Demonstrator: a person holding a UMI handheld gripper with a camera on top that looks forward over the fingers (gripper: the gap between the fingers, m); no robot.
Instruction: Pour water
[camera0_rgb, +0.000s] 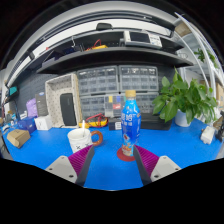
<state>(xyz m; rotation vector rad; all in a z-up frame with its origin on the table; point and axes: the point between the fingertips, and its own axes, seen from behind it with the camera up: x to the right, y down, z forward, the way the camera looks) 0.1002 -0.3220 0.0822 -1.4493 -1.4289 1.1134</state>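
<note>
Blue covered the counter (40, 160), which ran back to a wall of shelving and small drawer units (120, 80). Clutter on the upper shelves was too small to identify. A clear water bottle (130, 115) with a blue label and a yellow cap stood upright on a small red coaster (126, 154), just ahead of the fingers and nearer the right one. The hand-held gripper (117, 160) was spread wide, its pink pads (146, 157) apart and touching nothing; the finger bases were cut off below. A white cup (80, 138) stood left of the bottle, near the left fingertip, its contents hard to make out. A leafy green plant (185, 98) sat on the counter well to the right. Small items at the far left were unclear.
</note>
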